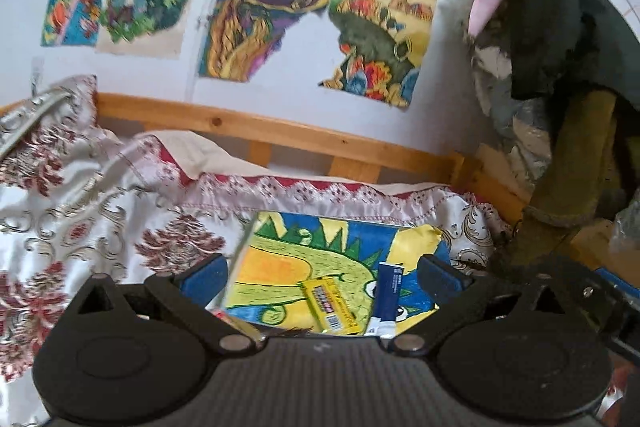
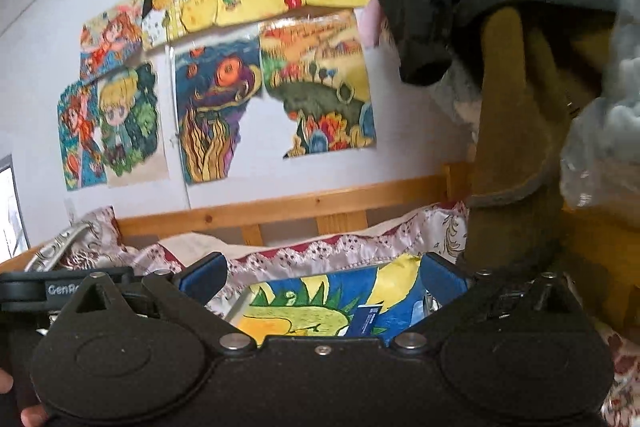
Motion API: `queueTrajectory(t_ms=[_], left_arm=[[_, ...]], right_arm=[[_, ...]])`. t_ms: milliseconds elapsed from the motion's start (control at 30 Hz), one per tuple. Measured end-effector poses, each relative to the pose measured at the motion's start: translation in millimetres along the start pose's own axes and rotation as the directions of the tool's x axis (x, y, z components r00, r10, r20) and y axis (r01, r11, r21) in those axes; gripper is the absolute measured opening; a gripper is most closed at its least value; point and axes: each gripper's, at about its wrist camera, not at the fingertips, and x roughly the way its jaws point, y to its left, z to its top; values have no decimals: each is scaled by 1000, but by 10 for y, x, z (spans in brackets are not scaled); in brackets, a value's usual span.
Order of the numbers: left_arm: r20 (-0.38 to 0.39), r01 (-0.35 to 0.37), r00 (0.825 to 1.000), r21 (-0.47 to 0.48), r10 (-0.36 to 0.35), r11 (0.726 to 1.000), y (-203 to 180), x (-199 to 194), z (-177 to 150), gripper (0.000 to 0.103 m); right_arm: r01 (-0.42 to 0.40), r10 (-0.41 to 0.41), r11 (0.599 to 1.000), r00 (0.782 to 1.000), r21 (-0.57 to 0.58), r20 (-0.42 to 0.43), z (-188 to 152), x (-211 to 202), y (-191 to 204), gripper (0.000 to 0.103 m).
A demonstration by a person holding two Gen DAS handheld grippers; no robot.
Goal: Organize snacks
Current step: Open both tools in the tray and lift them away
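Note:
A yellow snack packet [image 1: 330, 307] and a blue-and-white snack packet [image 1: 387, 293] lie on a colourful dinosaur drawing [image 1: 280, 267] spread on the bed. My left gripper [image 1: 320, 273] hovers above and short of them, open, nothing between its blue pads. In the right wrist view the same blue packet [image 2: 366, 319] and the drawing [image 2: 304, 307] show low between the fingers. My right gripper [image 2: 322, 275] is open and empty, raised and pointing toward the wall. The left gripper's body [image 2: 60, 291] appears at the left edge there.
A patterned white and red bedspread [image 1: 100, 219] covers the bed, with a wooden bed rail [image 1: 260, 131] behind. Children's drawings [image 1: 264, 7] hang on the wall. Dark clothes and an olive garment [image 2: 516, 107] hang at the right. A fingertip [image 2: 32, 415] shows bottom left.

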Motion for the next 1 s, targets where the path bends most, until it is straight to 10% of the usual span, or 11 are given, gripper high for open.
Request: queueTrajectory(t_ms=[400, 1000], left_arm=[[124, -87, 989, 54, 79, 995, 316, -728, -442, 103], [73, -146, 988, 122, 138, 982, 650, -948, -1138, 103]], right_arm=[[0, 2, 998, 999, -66, 39, -328, -561, 274, 102], [-40, 21, 990, 991, -137, -134, -1124, -807, 529, 102]])
